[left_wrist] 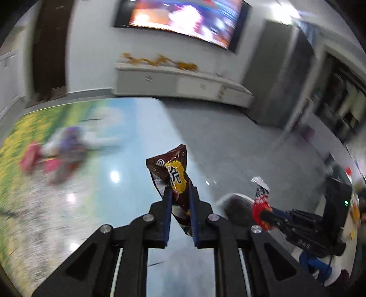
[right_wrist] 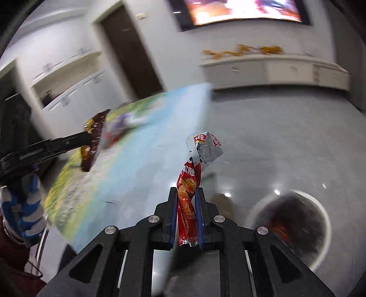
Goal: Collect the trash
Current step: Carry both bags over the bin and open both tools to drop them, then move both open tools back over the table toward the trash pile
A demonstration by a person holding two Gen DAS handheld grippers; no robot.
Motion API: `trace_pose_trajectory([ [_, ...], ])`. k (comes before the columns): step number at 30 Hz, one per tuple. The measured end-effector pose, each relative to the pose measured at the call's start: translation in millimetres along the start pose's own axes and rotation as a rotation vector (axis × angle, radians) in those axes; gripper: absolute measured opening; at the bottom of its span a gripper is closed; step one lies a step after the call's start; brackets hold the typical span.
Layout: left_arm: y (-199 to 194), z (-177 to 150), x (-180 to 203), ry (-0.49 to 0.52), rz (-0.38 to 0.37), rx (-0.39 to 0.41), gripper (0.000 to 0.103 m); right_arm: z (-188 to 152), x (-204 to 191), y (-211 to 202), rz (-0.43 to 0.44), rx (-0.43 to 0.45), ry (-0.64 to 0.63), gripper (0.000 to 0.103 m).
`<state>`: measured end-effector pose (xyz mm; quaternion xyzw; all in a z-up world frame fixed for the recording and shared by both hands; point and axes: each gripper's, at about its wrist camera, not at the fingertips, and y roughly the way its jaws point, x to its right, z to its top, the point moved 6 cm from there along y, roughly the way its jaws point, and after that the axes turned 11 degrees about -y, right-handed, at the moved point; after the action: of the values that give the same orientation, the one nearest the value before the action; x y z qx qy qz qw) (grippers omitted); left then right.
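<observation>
My left gripper (left_wrist: 180,189) is shut on a brown and yellow snack wrapper (left_wrist: 172,173) that sticks up between its blue pads, held in the air past the table's right edge. My right gripper (right_wrist: 186,190) is shut on a red snack wrapper (right_wrist: 188,194) with a torn silver top. In the left wrist view the right gripper (left_wrist: 263,213) and its red wrapper (left_wrist: 260,205) hang over a round white bin (left_wrist: 228,201). From the right wrist view the left gripper (right_wrist: 88,137) shows at the left, carrying the brown wrapper (right_wrist: 95,128). The white bin (right_wrist: 322,210), dark inside, lies at the lower right.
A table with a glossy landscape print (left_wrist: 91,182) holds blurred pink, purple and white litter (left_wrist: 61,150). Grey floor (right_wrist: 274,137) spreads beyond it toward a white low cabinet (left_wrist: 183,84) under a wall screen (left_wrist: 187,16). A gloved hand (right_wrist: 25,212) holds the left tool.
</observation>
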<state>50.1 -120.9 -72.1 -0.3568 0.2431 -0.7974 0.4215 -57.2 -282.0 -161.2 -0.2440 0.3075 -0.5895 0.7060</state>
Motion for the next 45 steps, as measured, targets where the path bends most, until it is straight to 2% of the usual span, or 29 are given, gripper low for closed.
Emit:
trace_pose_trajectory([
  [6, 73, -19, 88, 0.147, -0.068, -0.138, 0.014, -45, 91, 2, -0.125, -0.070, 0.180, 0.015],
  [9, 109, -27, 119, 0.187, -0.083, -0.204, 0.014, -60, 120, 7, -0.147, -0.097, 0.236, 0.017],
  [15, 161, -50, 169, 0.239, -0.117, -0.310, 0.017, -79, 151, 24, -0.185, -0.132, 0.310, 0.022],
  [19, 183, -61, 184, 0.252, -0.136, -0.362, 0.033, -91, 166, 33, -0.216, -0.155, 0.353, 0.031],
  [22, 193, -67, 189, 0.236, -0.150, -0.390, 0.040, -96, 170, 34, -0.228, -0.160, 0.375, 0.037],
  [25, 197, -66, 190, 0.233, -0.147, -0.390, 0.045, -99, 173, 33, -0.236, -0.163, 0.383, 0.038],
  [34, 177, -58, 174, 0.231, -0.103, -0.325, 0.046, -95, 165, 23, -0.256, -0.148, 0.374, 0.039],
  [40, 140, -44, 151, 0.246, -0.031, -0.215, 0.047, -74, 142, 8, -0.259, -0.118, 0.295, 0.039],
  [42, 126, -40, 142, 0.247, -0.004, -0.170, 0.050, -65, 131, 5, -0.252, -0.106, 0.267, 0.042],
  [44, 111, -36, 133, 0.245, 0.029, -0.122, 0.060, -56, 120, 2, -0.248, -0.093, 0.236, 0.044],
  [45, 103, -33, 127, 0.244, 0.043, -0.098, 0.061, -51, 114, 0, -0.244, -0.087, 0.221, 0.045],
])
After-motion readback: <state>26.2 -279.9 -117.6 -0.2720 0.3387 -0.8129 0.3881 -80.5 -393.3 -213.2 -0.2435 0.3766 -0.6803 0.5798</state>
